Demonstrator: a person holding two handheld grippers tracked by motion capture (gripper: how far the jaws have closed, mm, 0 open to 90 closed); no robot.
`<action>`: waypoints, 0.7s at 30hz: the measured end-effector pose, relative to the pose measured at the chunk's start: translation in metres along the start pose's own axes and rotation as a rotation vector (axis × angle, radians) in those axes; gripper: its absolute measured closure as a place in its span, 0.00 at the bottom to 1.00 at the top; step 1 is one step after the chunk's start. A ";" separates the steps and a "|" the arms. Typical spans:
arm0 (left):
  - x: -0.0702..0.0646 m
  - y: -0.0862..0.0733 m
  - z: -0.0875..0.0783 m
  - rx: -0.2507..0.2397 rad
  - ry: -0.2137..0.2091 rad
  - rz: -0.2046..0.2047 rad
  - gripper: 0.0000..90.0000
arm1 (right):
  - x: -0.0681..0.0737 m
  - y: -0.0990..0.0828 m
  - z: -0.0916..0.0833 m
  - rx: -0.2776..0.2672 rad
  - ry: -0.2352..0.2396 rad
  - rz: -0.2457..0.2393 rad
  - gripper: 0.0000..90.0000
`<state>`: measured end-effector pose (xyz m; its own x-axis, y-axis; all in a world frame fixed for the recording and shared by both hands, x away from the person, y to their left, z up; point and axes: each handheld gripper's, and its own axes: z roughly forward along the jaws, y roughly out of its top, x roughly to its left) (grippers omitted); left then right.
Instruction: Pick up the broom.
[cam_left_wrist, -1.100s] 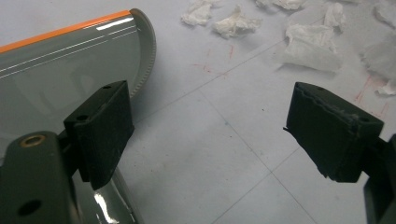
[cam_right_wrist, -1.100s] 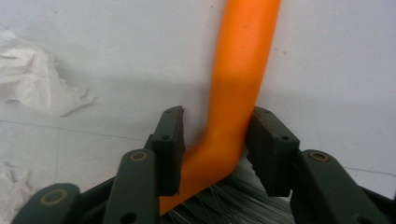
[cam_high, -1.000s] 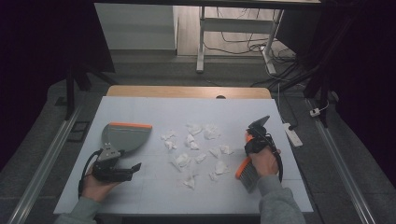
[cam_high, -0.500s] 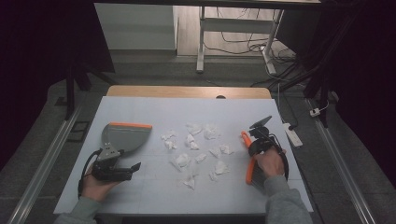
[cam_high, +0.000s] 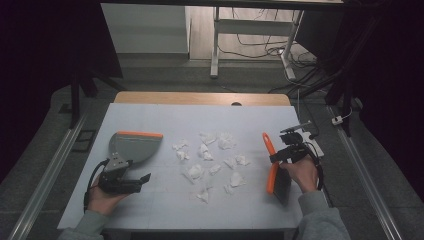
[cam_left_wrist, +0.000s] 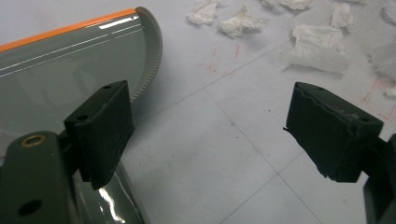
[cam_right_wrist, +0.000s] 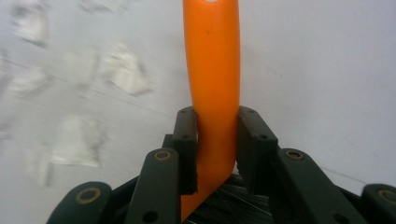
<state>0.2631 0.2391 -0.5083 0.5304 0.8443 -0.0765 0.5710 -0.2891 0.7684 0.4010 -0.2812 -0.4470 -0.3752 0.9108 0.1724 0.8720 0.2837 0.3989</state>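
High view. Tabletop (cam_high: 150, 115), white, gridded. Dustpan (cam_high: 134, 146), grey with orange front lip, lying at 9 o'clock of the paper scraps (cam_high: 207, 162). Scraps, white and crumpled, scattered at centre, well apart from the pan's lip. Left gripper (cam_high: 131, 182) just beside the dustpan's rear, at its 6 o'clock. Right gripper (cam_high: 280, 155) at 3 o'clock of the scraps, carrying a hand brush (cam_high: 271, 167): orange handle, dark bristles toward 6 o'clock.

Left gripper view. Jaws spread wide, nothing between them, pads off everything. Dustpan (cam_left_wrist: 70, 70) behind and under the left-hand jaw; whether that jaw touched the pan, not clear. Scraps (cam_left_wrist: 313, 44) at 1 o'clock, farther off.

Right gripper view. Jaws clenched on the brush's orange handle (cam_right_wrist: 212, 84), having just closed onto it; handle running up toward 12 o'clock, bristles (cam_right_wrist: 233, 205) below the jaws. Scraps (cam_right_wrist: 123, 67) blurred at 10 o'clock.

Risks, as judged. Dustpan unheld: likely to slide away under the first sweep unless gripped or pinned. Grip on a smooth, tapered handle: brush liable to pivot between the pads under sideways load. Light scraps: prone to scatter or jump the lip under a fast stroke.
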 end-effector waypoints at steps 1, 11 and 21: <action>0.000 0.000 0.000 0.000 0.000 -0.001 0.18 | 0.001 0.000 -0.003 -0.015 0.008 -0.001 0.79; 0.000 0.001 0.001 -0.002 0.007 -0.002 0.18 | 0.009 0.002 -0.024 -0.170 0.156 -0.013 0.79; 0.000 0.005 0.003 -0.007 0.046 0.002 0.18 | 0.025 0.006 -0.023 -0.312 0.310 -0.042 0.79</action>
<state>0.2672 0.2364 -0.5066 0.5025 0.8634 -0.0460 0.5651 -0.2877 0.7732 0.3895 -0.2639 -0.4200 -0.5263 0.7540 0.3930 0.7351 0.1712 0.6560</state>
